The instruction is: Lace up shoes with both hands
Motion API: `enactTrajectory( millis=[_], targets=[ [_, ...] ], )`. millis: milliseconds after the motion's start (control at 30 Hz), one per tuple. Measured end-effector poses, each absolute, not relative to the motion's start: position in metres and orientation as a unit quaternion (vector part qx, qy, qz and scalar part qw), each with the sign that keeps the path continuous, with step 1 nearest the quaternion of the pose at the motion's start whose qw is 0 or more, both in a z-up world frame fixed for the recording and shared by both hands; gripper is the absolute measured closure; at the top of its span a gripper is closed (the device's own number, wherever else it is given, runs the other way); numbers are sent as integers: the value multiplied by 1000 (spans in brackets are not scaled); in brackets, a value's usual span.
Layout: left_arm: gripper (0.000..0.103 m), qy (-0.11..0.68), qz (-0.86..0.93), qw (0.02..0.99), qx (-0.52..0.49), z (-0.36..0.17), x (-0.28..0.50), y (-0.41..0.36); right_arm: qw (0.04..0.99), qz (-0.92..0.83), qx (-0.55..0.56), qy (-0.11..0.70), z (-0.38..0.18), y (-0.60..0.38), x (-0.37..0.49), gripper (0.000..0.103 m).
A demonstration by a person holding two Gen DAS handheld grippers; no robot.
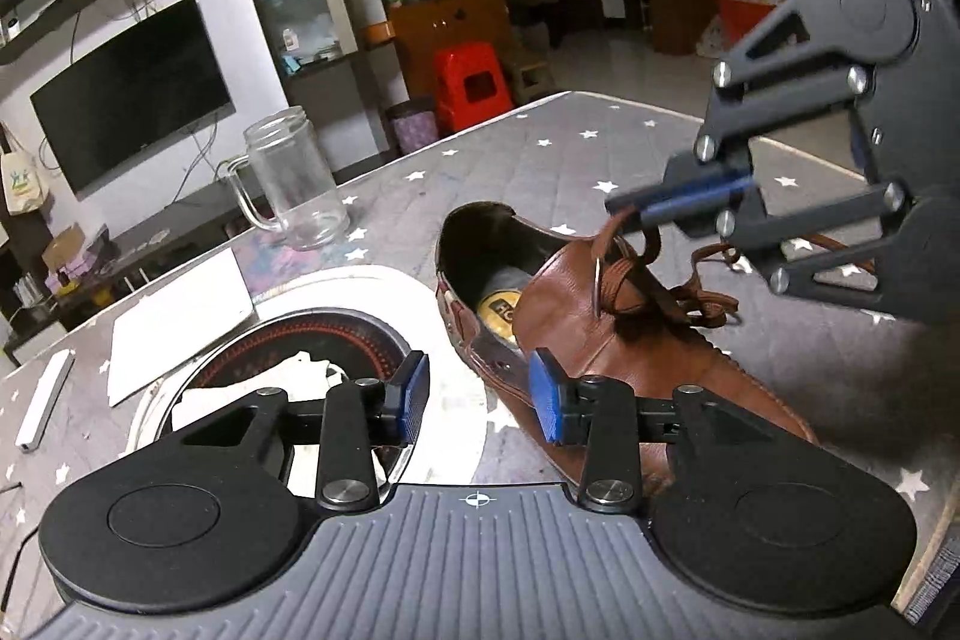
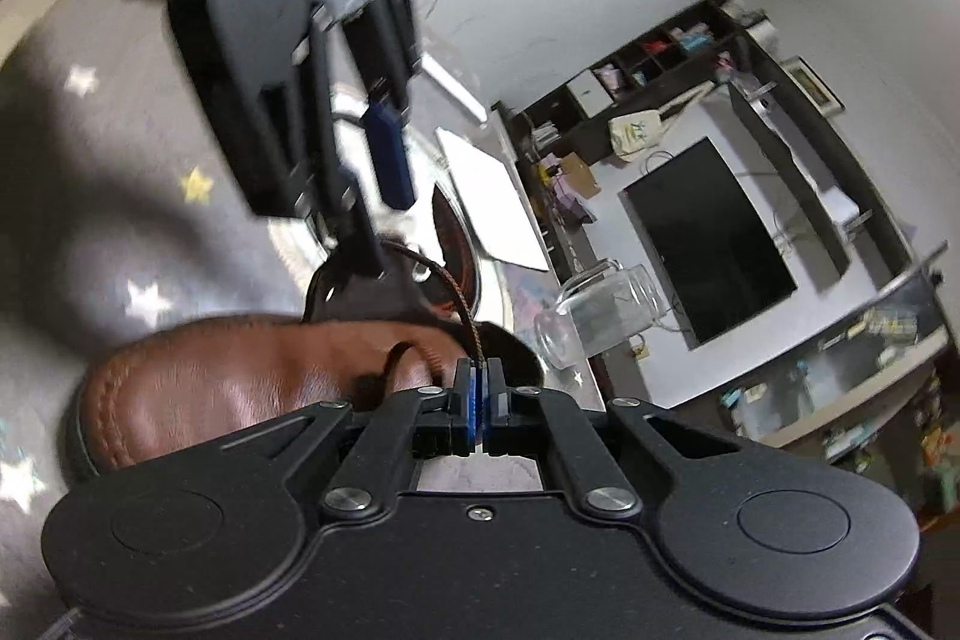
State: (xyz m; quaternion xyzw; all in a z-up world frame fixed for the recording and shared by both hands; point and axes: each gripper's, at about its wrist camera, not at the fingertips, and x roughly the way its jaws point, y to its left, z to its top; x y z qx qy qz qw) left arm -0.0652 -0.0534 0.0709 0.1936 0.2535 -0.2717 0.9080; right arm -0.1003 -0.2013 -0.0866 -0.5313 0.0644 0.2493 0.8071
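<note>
A brown leather shoe (image 1: 606, 340) lies on the star-patterned worktop (image 1: 540, 160), its opening turned toward a glass jar mug (image 1: 294, 181) and its toe toward the near edge. Its brown lace (image 1: 624, 274) is bunched loosely over the tongue, and one strand rises from the eyelets.

That strand is pinched between the pads of the right claw (image 2: 478, 394), which are pressed together just above the throat of the shoe; in the right wrist view the lace is seen running taut from the shoe into the closed pads. The left claw (image 1: 480, 394) is spread, holding nothing, with one blue pad (image 1: 546, 400) close against the shoe's side and the other over a round induction cooker (image 1: 312, 340) set just beside the shoe. A white sheet (image 1: 180, 316) lies beyond the cooker.

The step in hand is judged to be the drawing of the lace through an eyelet. It would be done well if the strand were pulled steadily along the line of the eyelet, not sideways, so the leather is not dragged. The shoe should be steadied by the open left claw, closed on the upper's side, before tension is raised. The slack loops should be kept clear of the pull, lest a knot be drawn tight.
</note>
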Motion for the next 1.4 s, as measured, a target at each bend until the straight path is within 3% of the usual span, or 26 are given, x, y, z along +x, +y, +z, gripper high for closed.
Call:
enactTrajectory(
  millis=[500, 1400],
  targets=[
    [61, 249, -281, 911, 168, 66, -64, -41, 700, 207, -684, -10, -137, -183, -96, 101],
    [58, 242, -286, 910, 176, 66, -67, -38, 610, 210, -763, -39, -169, -170, -95, 101]
  ],
)
